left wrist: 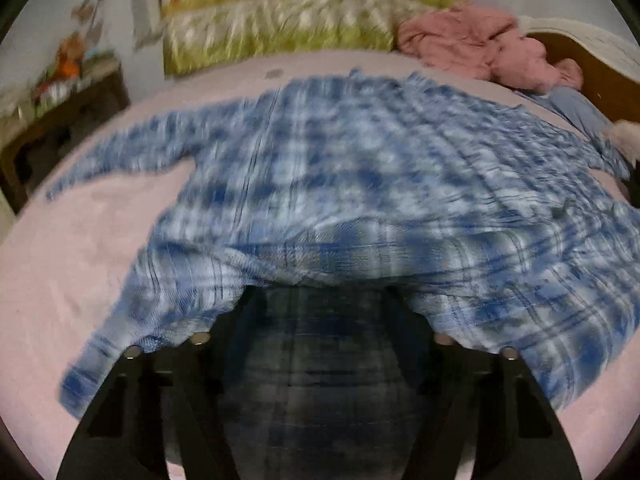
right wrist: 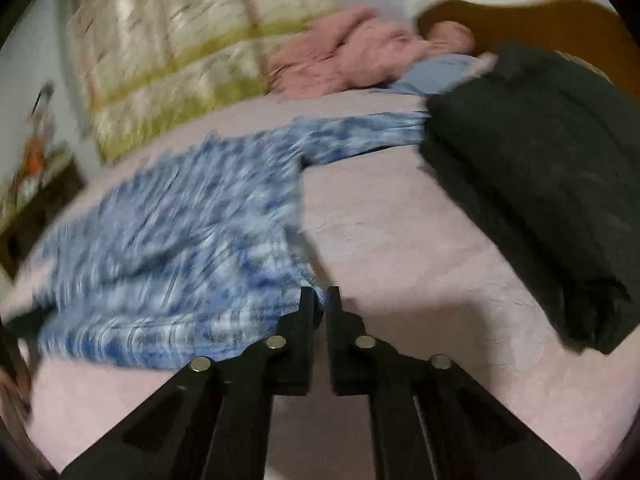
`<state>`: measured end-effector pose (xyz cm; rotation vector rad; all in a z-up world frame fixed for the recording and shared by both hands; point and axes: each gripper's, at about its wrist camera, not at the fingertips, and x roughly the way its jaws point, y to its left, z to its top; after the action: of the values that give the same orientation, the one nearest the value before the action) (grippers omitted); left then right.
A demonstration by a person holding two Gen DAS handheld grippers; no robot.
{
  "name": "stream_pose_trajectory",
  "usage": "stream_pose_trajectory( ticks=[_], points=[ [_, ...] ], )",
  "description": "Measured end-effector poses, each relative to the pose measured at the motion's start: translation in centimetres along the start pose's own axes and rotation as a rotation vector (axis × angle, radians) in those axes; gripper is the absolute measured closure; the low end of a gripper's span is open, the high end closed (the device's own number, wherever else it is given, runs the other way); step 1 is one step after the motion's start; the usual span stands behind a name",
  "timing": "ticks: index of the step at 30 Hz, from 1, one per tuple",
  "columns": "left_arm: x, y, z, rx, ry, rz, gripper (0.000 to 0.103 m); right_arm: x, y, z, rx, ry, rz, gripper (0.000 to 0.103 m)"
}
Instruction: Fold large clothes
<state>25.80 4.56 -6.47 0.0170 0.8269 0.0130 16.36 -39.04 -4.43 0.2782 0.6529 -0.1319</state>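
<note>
A blue plaid shirt [left wrist: 340, 168] lies spread on a pink bed [left wrist: 80, 248]. Left tongs [left wrist: 320, 308] stand apart beneath its hem; right tongs [right wrist: 320, 300] pinch its corner.

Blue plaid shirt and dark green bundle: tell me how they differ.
The blue plaid shirt is pale, checked and patterned; the dark green bundle is plain and nearly black. The shirt lies spread out flat with a sleeve stretched away; the bundle is thick and compact, apparently folded. The shirt's edge sits at the right tool; the bundle lies apart from it. Both rest on the pink bed cover.
</note>
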Motion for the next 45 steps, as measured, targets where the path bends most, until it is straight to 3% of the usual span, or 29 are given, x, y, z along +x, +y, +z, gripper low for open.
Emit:
stream_pose_trajectory(
  ticks=[2,3,6,9,13,15,19,20,21,23,27,28,29,31,33,34,36,38,40,43,45],
  points=[
    [-0.2,0.1,-0.1,-0.013,-0.008,0.005,0.044,-0.9,-0.2,0.3,-0.028,-0.104,-0.216,0.103],
    [-0.3,-0.1,-0.3,-0.003,-0.014,0.020,0.044,-1.4,-0.4,0.7,-0.038,-0.116,-0.174,0.103],
    [-0.6,-0.7,-0.6,0.024,-0.031,0.045,0.045,-2.2,-0.6,1.0,-0.064,-0.009,0.090,0.103],
    [-1.1,-0.5,-0.8,0.017,-0.057,0.032,0.045,-2.8,1.4,-0.4,-0.194,0.021,0.034,0.098],
    [-1.2,-0.4,-0.7,0.014,-0.056,0.028,0.044,-0.4,2.7,-1.7,-0.273,0.147,0.064,0.093],
    [-1.1,-0.5,-0.6,0.022,-0.054,0.032,0.044,-0.3,3.1,-2.3,-0.286,0.155,0.040,0.093],
    [-1.2,-0.8,-0.7,0.034,-0.061,0.037,0.044,-0.3,3.1,-2.3,-0.277,0.123,-0.009,0.054],
    [-1.2,-0.8,-0.7,0.036,-0.062,0.037,0.043,-0.3,2.9,-2.2,-0.274,0.117,-0.004,0.054],
    [-1.1,-0.8,-0.7,0.037,-0.062,0.037,0.043,0.1,3.2,-2.2,-0.274,0.121,0.003,0.055],
    [-1.2,-0.8,-0.7,0.036,-0.062,0.036,0.043,0.8,3.7,-2.1,-0.279,0.144,-0.009,0.084],
    [-1.2,-0.8,-0.7,0.037,-0.065,0.039,0.043,1.5,4.2,-1.9,-0.280,0.163,-0.031,0.090],
    [-1.1,-0.8,-0.7,0.036,-0.063,0.047,0.043,1.1,4.5,-1.8,-0.292,0.136,-0.069,0.097],
    [-1.1,-0.8,-0.7,0.035,-0.059,0.054,0.043,0.1,4.8,-1.3,-0.306,0.065,-0.133,0.098],
    [-0.9,-0.8,-0.6,0.036,-0.051,0.052,0.043,-3.0,5.5,0.0,-0.327,-0.084,-0.149,0.098],
    [-1.0,-0.8,-0.7,0.036,-0.058,0.058,0.044,-3.6,5.7,1.0,-0.362,-0.097,-0.165,0.098],
    [-1.0,-0.8,-0.7,0.035,-0.058,0.062,0.045,-3.1,5.6,1.2,-0.371,-0.086,-0.198,0.101],
    [-0.9,-0.7,-0.7,0.032,-0.055,0.060,0.045,-1.5,3.9,1.1,-0.390,-0.079,-0.387,0.101],
    [-0.9,-0.6,-0.7,0.033,-0.056,0.059,0.045,-0.8,0.5,0.7,-0.270,-0.006,-0.323,0.101],
    [-0.9,-0.6,-0.8,0.036,-0.061,0.040,0.047,-1.2,-1.5,0.2,-0.180,0.010,-0.234,0.101],
    [-1.4,-0.7,-0.8,0.047,-0.086,-0.024,0.047,-2.7,-0.7,-0.2,-0.197,-0.027,-0.194,0.101],
    [-1.6,-1.0,-0.9,0.065,-0.095,-0.045,0.047,-4.1,0.8,0.1,-0.184,-0.063,-0.074,0.101]
  ],
)
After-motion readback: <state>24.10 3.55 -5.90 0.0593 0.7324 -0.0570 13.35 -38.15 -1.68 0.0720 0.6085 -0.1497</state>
